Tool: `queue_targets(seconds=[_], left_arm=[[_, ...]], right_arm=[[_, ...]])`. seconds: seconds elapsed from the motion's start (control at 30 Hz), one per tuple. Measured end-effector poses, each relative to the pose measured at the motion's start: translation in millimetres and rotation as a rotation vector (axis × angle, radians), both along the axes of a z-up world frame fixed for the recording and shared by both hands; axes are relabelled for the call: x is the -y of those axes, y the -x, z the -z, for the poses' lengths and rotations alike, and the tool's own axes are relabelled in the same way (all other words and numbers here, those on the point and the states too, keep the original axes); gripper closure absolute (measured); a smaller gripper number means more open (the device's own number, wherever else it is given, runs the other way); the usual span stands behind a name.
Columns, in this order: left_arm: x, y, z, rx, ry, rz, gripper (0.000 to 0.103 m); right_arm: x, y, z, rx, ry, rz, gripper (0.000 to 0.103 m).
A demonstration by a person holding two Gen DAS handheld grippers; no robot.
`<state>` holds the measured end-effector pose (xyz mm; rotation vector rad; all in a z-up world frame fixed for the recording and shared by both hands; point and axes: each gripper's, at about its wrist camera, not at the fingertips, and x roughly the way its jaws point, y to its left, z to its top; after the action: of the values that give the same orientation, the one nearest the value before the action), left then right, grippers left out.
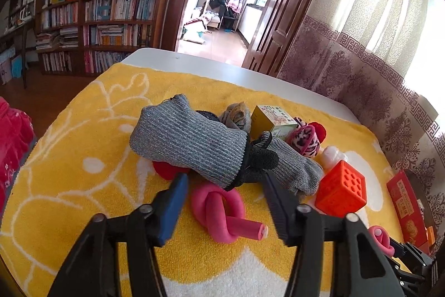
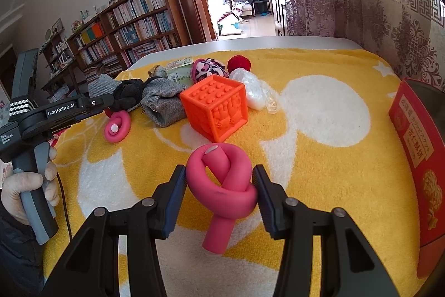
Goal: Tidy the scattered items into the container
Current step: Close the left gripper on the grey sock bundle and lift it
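The right claw [image 2: 219, 180] is clamped on a pink knot [image 2: 222, 180]; the left claw [image 1: 225, 185] stands apart, its tips beside the grey gloves [image 1: 189, 146].

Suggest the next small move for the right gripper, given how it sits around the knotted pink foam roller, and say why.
Probably lift it and carry it toward the red box at the right. The right gripper has both pads against the sides of the knotted pink foam roller, which lies on the yellow towel, so the grip looks made. The box's opening is not visible, so the drop point is uncertain.
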<state>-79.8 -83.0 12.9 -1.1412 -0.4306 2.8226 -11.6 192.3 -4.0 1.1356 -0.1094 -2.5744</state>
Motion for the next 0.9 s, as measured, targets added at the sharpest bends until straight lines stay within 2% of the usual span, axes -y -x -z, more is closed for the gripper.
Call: queue_targets(seconds=[0.03, 0.17, 0.33, 0.47, 0.63, 0.83, 0.9], left_arm=[[5, -4, -2, -0.026, -0.004, -0.034, 0.016], [20, -10, -11, -0.078, -0.048, -0.072, 0.016], [20, 6, -11, -0.060, 0.013, -0.085, 0.016], [15, 27, -4, -0.009, 0.060, -0.058, 0.016], [5, 28, 0, -0.017, 0.096, -0.007, 0.012], [1, 25, -4, -0.030, 0.082, 0.023, 0.012], [1, 26, -1, -0.024, 0.077, 0.030, 0.006]], right_arm=[[0, 0, 0, 0.002, 0.002, 0.000, 0.050], [2, 0, 0, 0.003, -0.001, -0.008, 0.050], [1, 0, 0, 0.004, 0.002, -0.008, 0.050], [2, 0, 1, 0.006, 0.000, -0.006, 0.050], [4, 0, 2, 0.011, -0.006, -0.011, 0.050], [4, 0, 3, 0.014, -0.009, -0.014, 0.050], [4, 0, 3, 0.015, -0.009, -0.013, 0.050]])
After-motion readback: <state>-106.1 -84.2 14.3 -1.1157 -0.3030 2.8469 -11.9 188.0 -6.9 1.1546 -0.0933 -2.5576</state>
